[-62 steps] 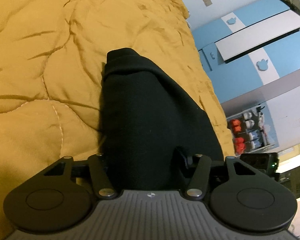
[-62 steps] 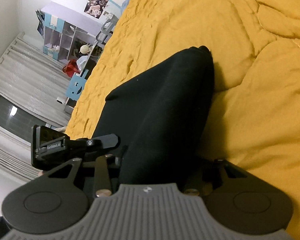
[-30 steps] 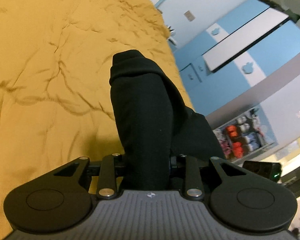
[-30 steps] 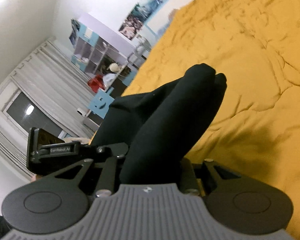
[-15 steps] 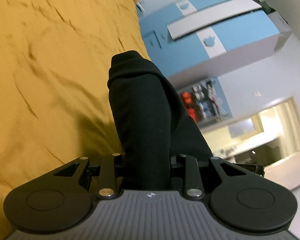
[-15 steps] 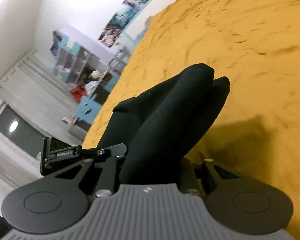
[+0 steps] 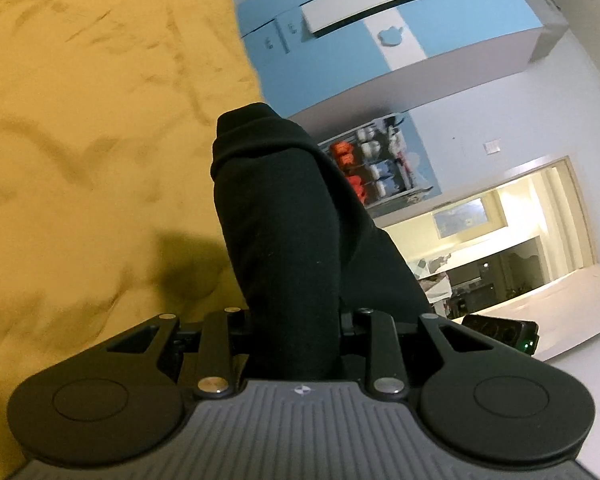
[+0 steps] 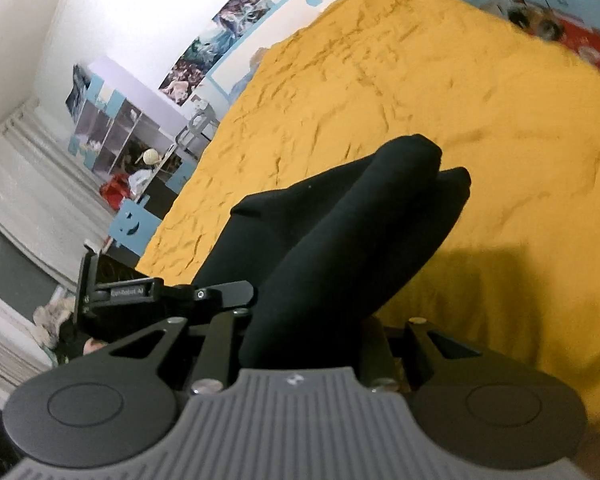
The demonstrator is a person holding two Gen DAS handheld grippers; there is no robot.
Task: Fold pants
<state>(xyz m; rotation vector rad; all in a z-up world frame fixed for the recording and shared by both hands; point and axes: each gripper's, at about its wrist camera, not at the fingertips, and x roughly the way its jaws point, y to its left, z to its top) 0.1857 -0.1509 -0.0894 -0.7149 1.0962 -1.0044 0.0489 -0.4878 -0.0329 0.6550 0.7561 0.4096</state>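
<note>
The black pants [image 7: 284, 240] hang bunched in a thick folded roll between the jaws of my left gripper [image 7: 296, 332], which is shut on them; the cloth hides the fingertips. In the right wrist view the same pants [image 8: 340, 232] run up from my right gripper [image 8: 308, 328], also shut on the fabric, with two rounded folds at the far end. The other gripper [image 8: 160, 292] shows at the left, holding the same bundle. The pants hover above the yellow quilt [image 8: 420, 80], casting a shadow on it.
The yellow quilt [image 7: 80, 140] covers the bed on the left. A blue and white wardrobe [image 7: 380, 20], a toy shelf [image 7: 380, 164] and a lit doorway [image 7: 520, 232] stand beyond the bed's edge. Cube shelves [image 8: 112, 128], curtains [image 8: 20, 184] and a blue chair [image 8: 134, 228] line the far side.
Both grippers have swung sideways with the pants still gripped. The left view has turned from the quilt toward the wardrobe and doorway. The right view shows more of the bed, from higher.
</note>
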